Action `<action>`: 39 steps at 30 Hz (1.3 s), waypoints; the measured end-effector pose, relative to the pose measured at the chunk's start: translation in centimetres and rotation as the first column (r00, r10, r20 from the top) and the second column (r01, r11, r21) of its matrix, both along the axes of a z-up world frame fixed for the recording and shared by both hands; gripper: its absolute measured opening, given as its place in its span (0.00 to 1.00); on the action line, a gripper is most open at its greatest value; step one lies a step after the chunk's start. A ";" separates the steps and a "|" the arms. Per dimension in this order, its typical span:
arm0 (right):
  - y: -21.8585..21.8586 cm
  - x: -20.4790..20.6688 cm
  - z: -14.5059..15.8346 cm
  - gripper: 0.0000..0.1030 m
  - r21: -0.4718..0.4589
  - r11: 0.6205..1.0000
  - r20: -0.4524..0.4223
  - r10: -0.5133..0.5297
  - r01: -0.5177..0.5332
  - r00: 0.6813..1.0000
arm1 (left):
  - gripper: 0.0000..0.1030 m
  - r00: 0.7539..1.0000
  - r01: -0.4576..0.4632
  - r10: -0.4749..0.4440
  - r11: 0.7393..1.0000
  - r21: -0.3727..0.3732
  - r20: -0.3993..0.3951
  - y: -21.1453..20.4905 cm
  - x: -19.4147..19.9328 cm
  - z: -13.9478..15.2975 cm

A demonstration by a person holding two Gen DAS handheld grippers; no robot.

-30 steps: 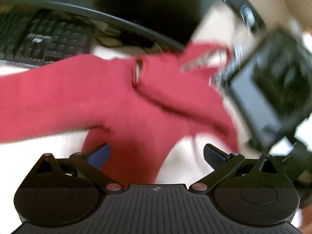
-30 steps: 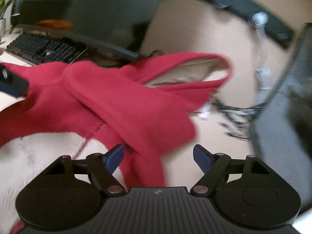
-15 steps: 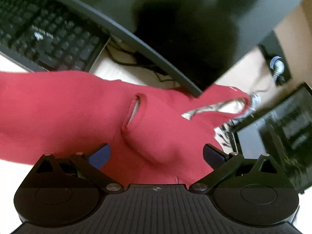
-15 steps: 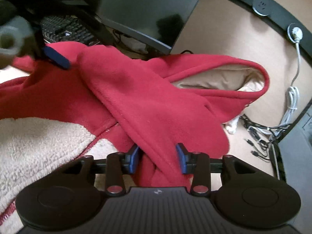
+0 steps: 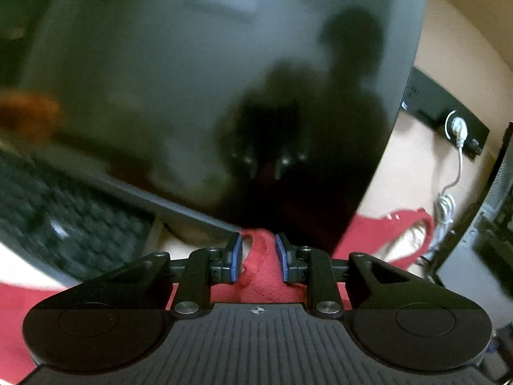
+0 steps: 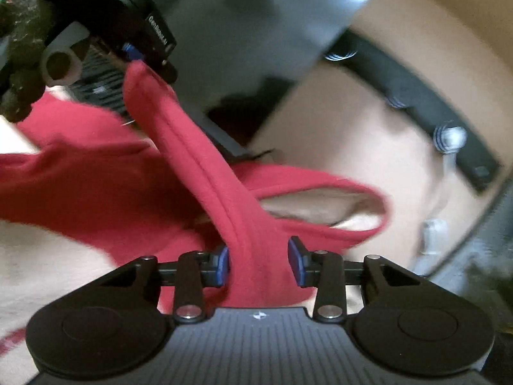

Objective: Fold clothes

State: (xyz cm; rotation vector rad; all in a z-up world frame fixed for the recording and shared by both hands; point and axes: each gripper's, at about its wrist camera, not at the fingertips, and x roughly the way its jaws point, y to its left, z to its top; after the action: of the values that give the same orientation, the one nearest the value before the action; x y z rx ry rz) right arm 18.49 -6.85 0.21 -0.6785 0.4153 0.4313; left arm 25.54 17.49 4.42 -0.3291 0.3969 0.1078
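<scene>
Left claw (image 5: pixel 258 258): pinching a fold of the red fleece hoodie (image 6: pixel 96 186), its jaws having just been closing on it.
Right claw (image 6: pixel 259 264): clamping a thick red band, jaws just been narrowing.
Hoodie: lying on the pale surface (image 6: pixel 336 122), stretching taut between both claws.
Behind: dark monitor (image 5: pixel 208 80), keyboard (image 5: pixel 64 221).

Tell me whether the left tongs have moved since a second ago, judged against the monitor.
Yes. The left tongs have risen toward the monitor, which now fills that view, and have just closed on the red hoodie.
</scene>
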 end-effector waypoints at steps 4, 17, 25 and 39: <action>0.2 1.1 -3.0 0.40 -0.024 0.999 -0.181 0.017 -0.022 0.983 | 0.25 0.986 -0.058 0.062 0.998 0.031 -0.156 1.7 -0.9 -4.6; -4.3 0.1 7.1 0.71 0.429 0.898 -0.278 0.032 0.095 0.960 | 0.73 0.980 -0.164 0.149 0.979 -0.120 -0.129 8.5 -8.4 -4.2; -1.5 -1.4 7.3 0.75 0.438 0.892 -0.295 0.028 0.109 0.955 | 0.81 0.864 -0.449 0.452 0.891 0.065 -0.220 16.8 -13.7 -7.0; -6.1 -3.6 7.1 0.78 0.516 0.819 -0.301 -0.098 0.249 0.948 | 0.14 0.995 -0.102 0.096 0.979 0.179 0.041 8.8 -11.1 0.7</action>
State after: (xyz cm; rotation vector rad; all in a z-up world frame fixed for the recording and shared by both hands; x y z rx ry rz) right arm 14.92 -12.91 7.33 -0.0132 0.5690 0.4393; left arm 14.40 26.30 5.16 -0.1712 0.3360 0.2342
